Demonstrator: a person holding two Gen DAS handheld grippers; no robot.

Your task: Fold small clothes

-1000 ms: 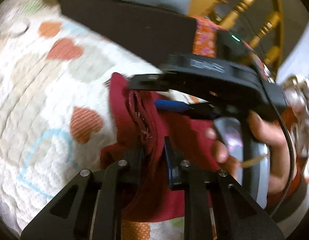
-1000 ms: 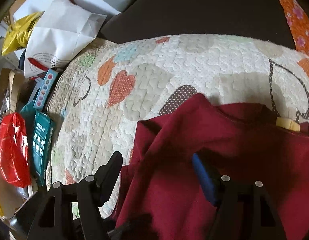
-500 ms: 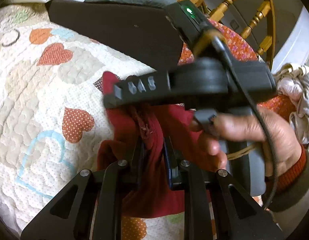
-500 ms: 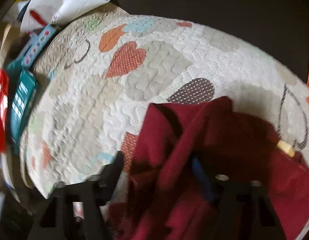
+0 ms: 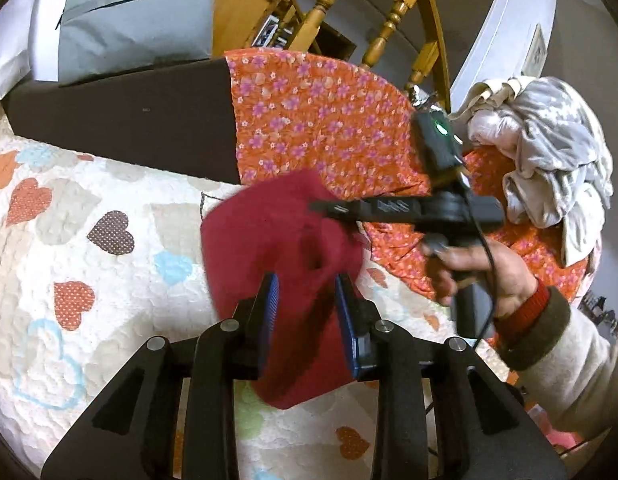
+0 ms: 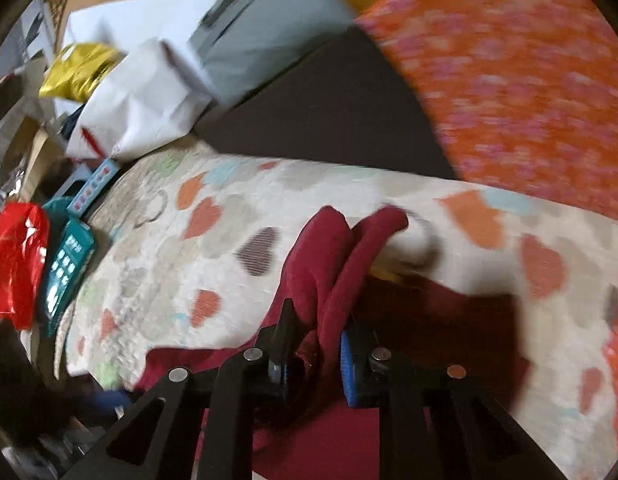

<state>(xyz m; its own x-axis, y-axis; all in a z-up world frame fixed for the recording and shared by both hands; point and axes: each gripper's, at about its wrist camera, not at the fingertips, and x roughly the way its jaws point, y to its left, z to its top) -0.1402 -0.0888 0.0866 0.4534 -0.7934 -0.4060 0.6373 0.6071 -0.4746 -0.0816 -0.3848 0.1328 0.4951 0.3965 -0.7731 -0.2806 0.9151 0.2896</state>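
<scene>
Garment: a small dark red knit garment (image 5: 277,240) is bunched and lifted above a white quilted bedspread with coloured hearts (image 5: 89,248); its lower part hangs between the left tool's fingers, and the cloth looks blurred.
Left gripper: the left gripper (image 5: 307,308) has its blue-padded fingers (image 5: 269,312) set a little apart with the red cloth filling the gap between them; whether the pads press the cloth or only flank it, I cannot tell.
Right gripper: the right gripper (image 6: 317,344) pinches a ridge of the same garment (image 6: 329,256) between its narrowly spaced fingers; in the left wrist view its black body (image 5: 393,214) reaches the garment's upper right edge, held by the person's right hand (image 5: 481,272).
Surroundings: an orange cloth with pink flowers (image 5: 321,120) lies behind the garment, beside a dark brown panel (image 5: 129,120); a grey zip bag (image 5: 137,20) stands behind that, and a heap of pale grey and cream clothes (image 5: 549,152) sits at the far right.
Right wrist view: blurred; a white paper bag (image 6: 137,104), a red plastic bag (image 6: 13,260) and a teal box (image 6: 65,268) lie off the quilt's left edge.
</scene>
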